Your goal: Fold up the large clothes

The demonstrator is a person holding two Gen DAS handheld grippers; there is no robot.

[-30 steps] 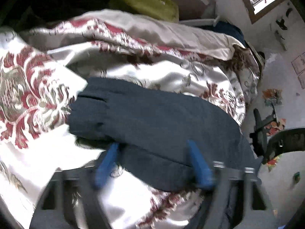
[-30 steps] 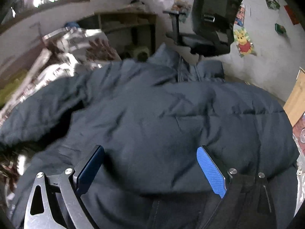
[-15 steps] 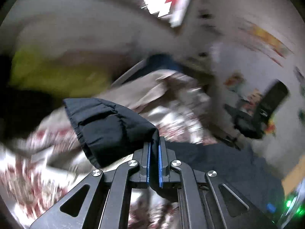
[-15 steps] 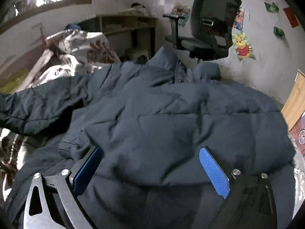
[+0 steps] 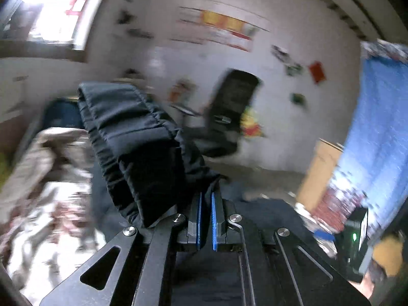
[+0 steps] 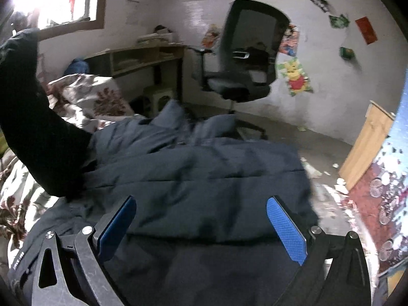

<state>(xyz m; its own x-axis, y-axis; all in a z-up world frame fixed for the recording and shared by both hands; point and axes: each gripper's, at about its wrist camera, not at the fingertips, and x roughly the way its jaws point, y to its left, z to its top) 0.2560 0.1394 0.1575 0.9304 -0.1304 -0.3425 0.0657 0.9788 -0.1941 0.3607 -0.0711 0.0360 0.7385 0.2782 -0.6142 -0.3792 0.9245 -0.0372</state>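
A large dark navy padded jacket [image 6: 204,173] lies spread on the bed. In the right wrist view its left sleeve [image 6: 33,117] is lifted high off the bed at the left edge. In the left wrist view my left gripper [image 5: 206,196] is shut on the edge of that sleeve [image 5: 132,132], and the cuff end droops over to the left of the fingers. My right gripper [image 6: 201,200] hovers open just above the jacket's lower body, with nothing between its blue pads [image 6: 285,229].
A red and white patterned bed cover [image 6: 84,97] lies under and left of the jacket. A black office chair [image 6: 250,58] and a wooden desk [image 6: 142,56] stand beyond the bed. A wooden board [image 6: 367,148] leans at the right.
My left gripper closed on the sleeve, then lifted it up off the bed cover while rolling. The right gripper rose a little and stayed open.
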